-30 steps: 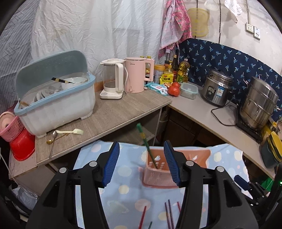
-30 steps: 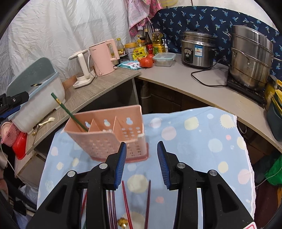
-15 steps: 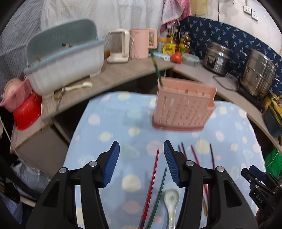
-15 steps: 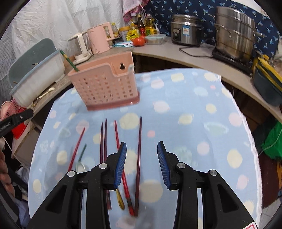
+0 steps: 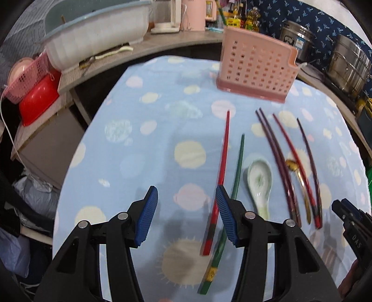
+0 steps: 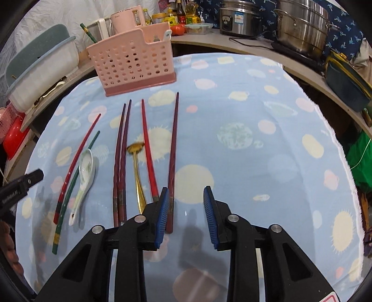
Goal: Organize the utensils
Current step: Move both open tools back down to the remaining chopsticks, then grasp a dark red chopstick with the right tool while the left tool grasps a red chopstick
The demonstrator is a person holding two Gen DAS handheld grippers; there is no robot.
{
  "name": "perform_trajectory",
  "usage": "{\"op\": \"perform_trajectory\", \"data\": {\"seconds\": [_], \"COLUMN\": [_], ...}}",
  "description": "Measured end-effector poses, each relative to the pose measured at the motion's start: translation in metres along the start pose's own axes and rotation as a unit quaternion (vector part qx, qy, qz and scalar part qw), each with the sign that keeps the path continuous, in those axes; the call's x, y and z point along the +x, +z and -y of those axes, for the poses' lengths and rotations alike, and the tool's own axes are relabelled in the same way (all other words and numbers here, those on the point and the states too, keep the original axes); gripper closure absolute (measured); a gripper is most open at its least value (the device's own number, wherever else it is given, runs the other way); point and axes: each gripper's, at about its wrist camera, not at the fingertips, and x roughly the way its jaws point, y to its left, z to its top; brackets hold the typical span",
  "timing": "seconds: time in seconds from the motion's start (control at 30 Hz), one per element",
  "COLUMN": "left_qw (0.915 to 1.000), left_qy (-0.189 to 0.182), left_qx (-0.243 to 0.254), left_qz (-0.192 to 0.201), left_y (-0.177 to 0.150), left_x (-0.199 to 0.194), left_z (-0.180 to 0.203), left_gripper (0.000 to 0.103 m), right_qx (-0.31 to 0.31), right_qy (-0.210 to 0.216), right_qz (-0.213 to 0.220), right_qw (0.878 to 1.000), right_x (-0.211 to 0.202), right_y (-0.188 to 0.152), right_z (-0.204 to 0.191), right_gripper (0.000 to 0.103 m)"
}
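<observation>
A pink perforated utensil holder (image 5: 255, 67) (image 6: 134, 62) stands at the far side of a blue dotted cloth (image 5: 144, 148) (image 6: 255, 130), with one green chopstick (image 6: 88, 32) in it. Loose on the cloth lie a red chopstick (image 5: 220, 167) (image 6: 76, 162), a green chopstick (image 5: 234, 185) (image 6: 69, 192), a white ceramic spoon (image 5: 259, 181) (image 6: 84, 172), a gold spoon (image 5: 300, 183) (image 6: 138, 176) and several dark red chopsticks (image 5: 279, 162) (image 6: 121, 162). My left gripper (image 5: 186, 209) is open and empty, just left of the red chopstick. My right gripper (image 6: 184, 209) is open and empty, right of the rightmost chopstick (image 6: 173, 158).
A covered dish rack (image 5: 93, 34), a pink basket (image 5: 25, 74) and a red bowl (image 5: 39, 97) stand at the left. A pink kettle (image 6: 125, 16), bottles, a rice cooker (image 6: 239, 18) and steel pots (image 6: 302, 25) line the counter behind.
Both grippers have drawn back and tilted down from the pink holder. The loose utensils on the cloth have come into full view. Both stay open.
</observation>
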Motion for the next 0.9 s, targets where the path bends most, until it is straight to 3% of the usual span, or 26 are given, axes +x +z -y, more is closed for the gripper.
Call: {"op": "perform_trajectory", "data": {"seconds": [0.3, 0.57, 0.9], "left_qw": [0.9998, 0.9996, 0.9996], "left_qy": [0.003, 0.008, -0.010], "left_qx": [0.008, 0.010, 0.015], "left_qz": [-0.017, -0.026, -0.023], "left_y": [-0.023, -0.028, -0.028], "left_x": [0.012, 0.022, 0.019], "left_z": [0.001, 0.000, 0.003], "left_gripper": [0.054, 0.055, 0.055], "right_qx": [-0.007, -0.007, -0.020], "right_qy": [0.005, 0.007, 0.004], "right_qz": [-0.011, -0.021, -0.023], "right_qw": [1.000, 1.000, 1.000], "right_x": [0.011, 0.020, 0.027], "right_y": [-0.007, -0.008, -0.010], "right_z": [-0.011, -0.011, -0.016], "right_gripper": [0.080, 0.088, 0.091]}}
